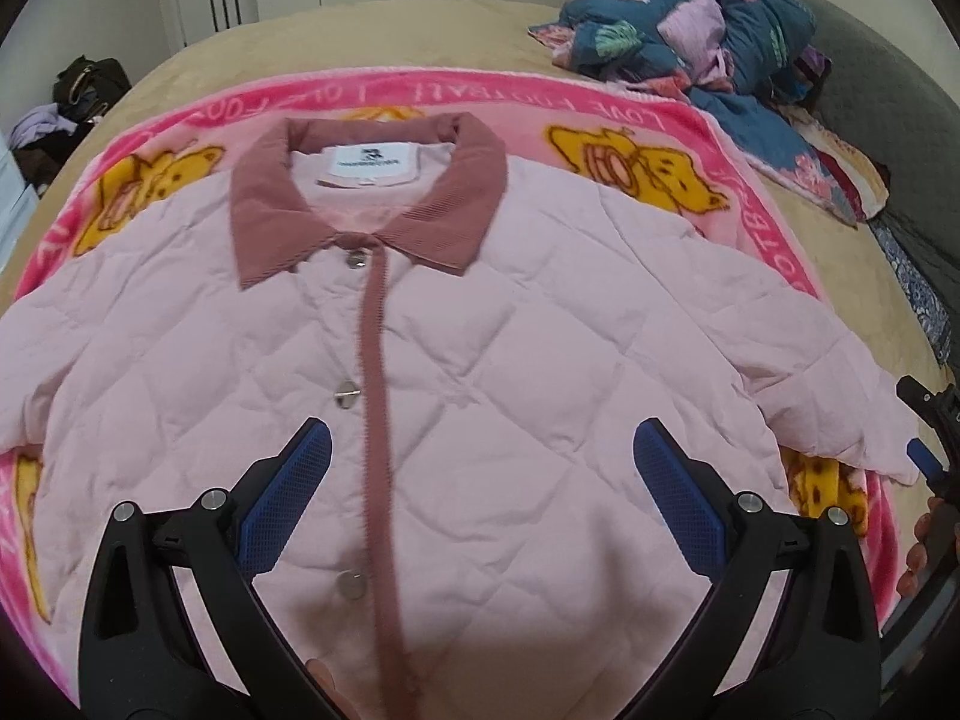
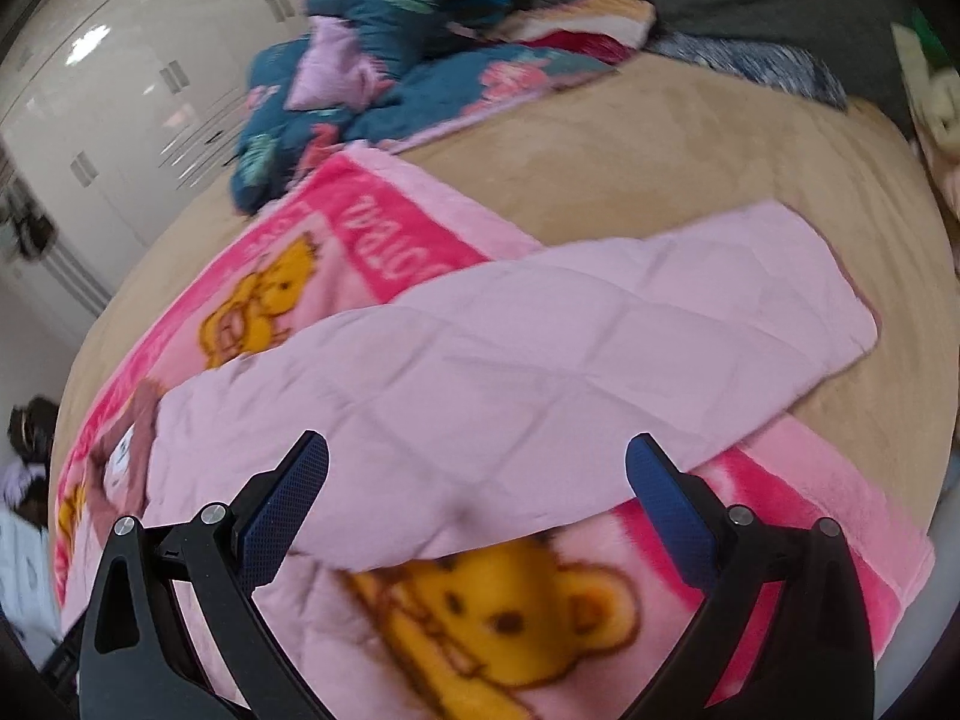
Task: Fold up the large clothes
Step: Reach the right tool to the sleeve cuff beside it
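Blue-padded fingers of the left gripper (image 1: 480, 462) fill the bottom of the left wrist view, spread wide with nothing between them, hovering above the lower front of the pink quilted jacket (image 1: 420, 360). That jacket lies flat and buttoned in the middle of the frame, its dusty-rose collar (image 1: 366, 210) toward the top, on a pink bear-print blanket (image 1: 630, 138) spread over the tan bed (image 1: 420, 42). A heap of teal floral bedding (image 1: 690, 30) sits at the upper right, well apart from the jacket. At the right edge a sliver of the right gripper (image 1: 927, 450) shows just beside the jacket's sleeve.

Across the bottom of the right wrist view, the right gripper (image 2: 477, 468) is likewise fully spread and empty, poised over the near edge of the sleeve (image 2: 600, 324), which stretches toward the upper right, its cuff running off the blanket (image 2: 540, 600) onto the bed (image 2: 660, 150).

Judging from this, the fold has not begun. The padded fabric is thick and slippery-looking, so a shallow pinch could catch only the top layer or slip out mid-lift. A grip taken too low might also snag the blanket beneath and drag it along, and the long sleeve could flop askew if lifted from one point only.
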Motion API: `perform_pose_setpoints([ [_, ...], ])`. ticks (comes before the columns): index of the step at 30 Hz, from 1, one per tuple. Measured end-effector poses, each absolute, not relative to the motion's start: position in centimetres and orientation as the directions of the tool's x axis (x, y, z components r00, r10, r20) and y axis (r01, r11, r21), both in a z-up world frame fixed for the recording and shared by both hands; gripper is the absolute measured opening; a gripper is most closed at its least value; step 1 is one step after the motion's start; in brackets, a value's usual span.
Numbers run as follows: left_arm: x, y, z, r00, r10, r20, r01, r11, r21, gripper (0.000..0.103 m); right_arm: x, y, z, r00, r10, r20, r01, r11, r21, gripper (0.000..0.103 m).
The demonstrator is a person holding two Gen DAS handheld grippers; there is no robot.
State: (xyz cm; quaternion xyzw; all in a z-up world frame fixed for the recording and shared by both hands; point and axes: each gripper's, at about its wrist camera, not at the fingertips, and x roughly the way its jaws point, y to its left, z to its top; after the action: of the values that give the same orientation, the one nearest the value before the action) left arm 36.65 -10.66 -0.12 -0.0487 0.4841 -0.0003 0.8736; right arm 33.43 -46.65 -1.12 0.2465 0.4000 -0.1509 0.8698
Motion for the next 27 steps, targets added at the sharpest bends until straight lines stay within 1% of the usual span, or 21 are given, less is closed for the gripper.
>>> perform_pose_setpoints([
  [2, 37.0, -11.4, -0.4, 0.526, -0.050, -0.849, -0.036, 0.996, -0.081, 0.095, 33.4, -47.9, -1.9, 0.620, -0.069, -0.781, 0.493, 0.809, 0.320, 0.099],
  [6, 37.8, -12.6, -1.0, 0.524, -0.073, -0.848, -0.005, 0.996, -0.088, 0.095, 33.0, -50.9, -3.4, 0.617, -0.046, -0.785, 0.550, 0.739, 0.389, 0.099],
  [13, 39.2, -14.1, -1.8, 0.511, -0.070, -0.857, 0.001, 0.997, -0.081, 0.095, 31.9, -55.1, -5.8, 0.580, -0.082, -0.811, 0.666, 0.621, 0.413, 0.099],
  [20, 39.8, -13.2, -1.8, 0.507, -0.061, -0.860, -0.022, 0.996, -0.083, 0.095, 32.1, -59.2, -8.2, 0.562, -0.072, -0.824, 0.728, 0.517, 0.451, 0.099],
  [24, 39.9, -12.0, -1.6, 0.505, -0.045, -0.862, -0.036, 0.997, -0.073, 0.095, 32.4, -61.1, -9.5, 0.601, -0.073, -0.796, 0.727, 0.463, 0.507, 0.098],
  [25, 39.9, -11.6, -1.5, 0.507, -0.041, -0.861, -0.040, 0.997, -0.071, 0.095, 32.4, -61.7, -9.9, 0.612, -0.083, -0.787, 0.728, 0.450, 0.518, 0.087],
  [26, 39.9, -11.1, -1.3, 0.510, -0.036, -0.860, -0.044, 0.997, -0.068, 0.095, 32.4, -62.0, -10.0, 0.619, -0.096, -0.780, 0.729, 0.442, 0.524, 0.079],
  [27, 39.8, -10.8, -1.2, 0.512, -0.033, -0.858, -0.047, 0.997, -0.067, 0.095, 32.2, -62.4, -10.0, 0.633, -0.106, -0.767, 0.723, 0.435, 0.536, 0.064],
])
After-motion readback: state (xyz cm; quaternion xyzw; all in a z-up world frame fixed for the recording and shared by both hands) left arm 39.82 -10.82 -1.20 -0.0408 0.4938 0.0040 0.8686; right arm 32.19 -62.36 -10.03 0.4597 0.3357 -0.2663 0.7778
